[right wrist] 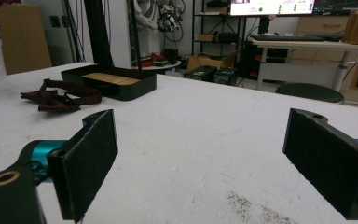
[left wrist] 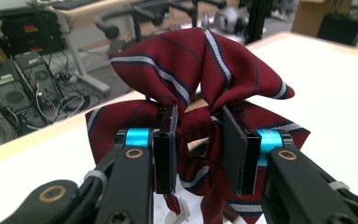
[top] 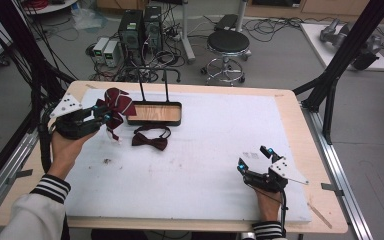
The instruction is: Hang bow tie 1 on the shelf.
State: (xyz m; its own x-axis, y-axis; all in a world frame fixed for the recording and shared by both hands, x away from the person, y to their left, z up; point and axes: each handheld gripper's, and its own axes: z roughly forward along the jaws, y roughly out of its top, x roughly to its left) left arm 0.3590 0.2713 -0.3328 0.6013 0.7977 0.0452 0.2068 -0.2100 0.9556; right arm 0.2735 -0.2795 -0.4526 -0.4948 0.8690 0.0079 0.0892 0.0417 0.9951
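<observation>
The left gripper point(left wrist: 198, 140) is pinching the striped bow tie point(left wrist: 200, 79) by its knot, lifted near the table's point(top: 290, 120) far left corner, not yet hung on the rack point(top: 155, 112), while the right gripper point(right wrist: 205, 163) is resting open near the front right edge.

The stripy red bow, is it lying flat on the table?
No, the left gripper pinches the stripy red bow at its middle and holds it up above the white table.

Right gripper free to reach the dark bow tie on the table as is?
Probably yes: the right gripper is open and holds nothing, and bare table cover lies between it and the dark bow tie.
</observation>
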